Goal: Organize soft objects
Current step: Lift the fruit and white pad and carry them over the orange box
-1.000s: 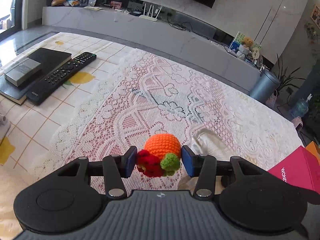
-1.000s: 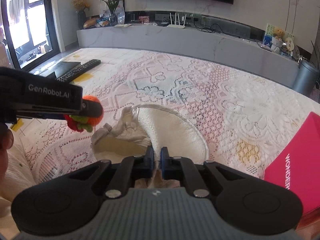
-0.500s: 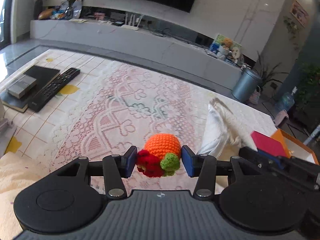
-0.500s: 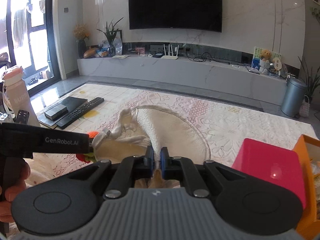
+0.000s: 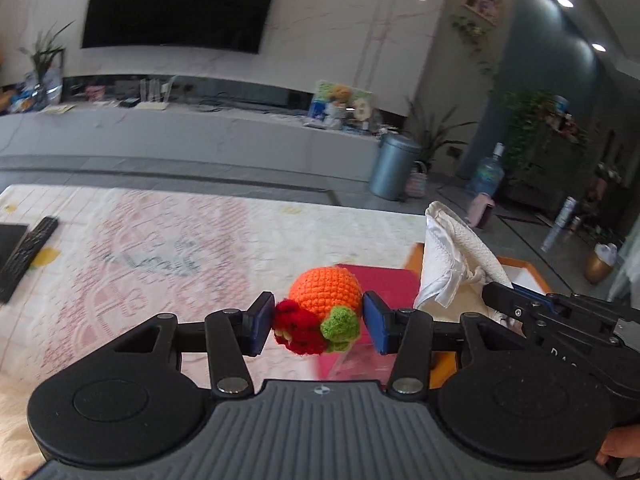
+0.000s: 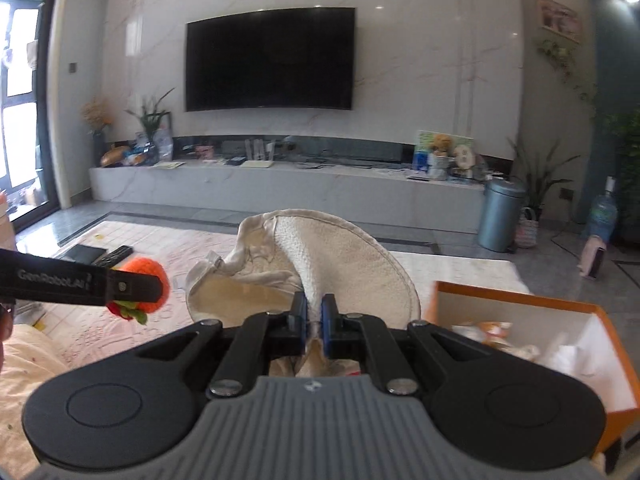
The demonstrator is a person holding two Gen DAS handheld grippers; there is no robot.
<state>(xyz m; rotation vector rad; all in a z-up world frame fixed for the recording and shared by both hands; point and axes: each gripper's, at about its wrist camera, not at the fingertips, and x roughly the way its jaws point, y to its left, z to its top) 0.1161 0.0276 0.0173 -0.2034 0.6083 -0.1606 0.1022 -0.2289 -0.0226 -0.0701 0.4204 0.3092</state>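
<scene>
Open air ahead over lace tablecloth [image 5: 168, 248], nothing standing mid-table. Remote [image 5: 24, 254] far left edge. Orange box [image 6: 576, 312] open-topped on right, soft items inside, pink lid [image 5: 380, 280] beside it. Cream cloth [image 6: 340, 256] btwn the two grippers.

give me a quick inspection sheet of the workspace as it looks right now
surface: table under a lace cloth, pattern blurred.
job's things: crocheted orange toy with red and green parts, held in the air; cream fabric piece, held in the air; orange box at the right, soft items inside, too blurred to name.
clutter: remote control at the far left; pink box beside the orange box.
grippers: left hand-held gripper shut on the toy; right hand-held gripper shut on the fabric.
cables: some on the TV bench, none on the table.
surroundings: wall TV, grey bin, potted plants.
</scene>
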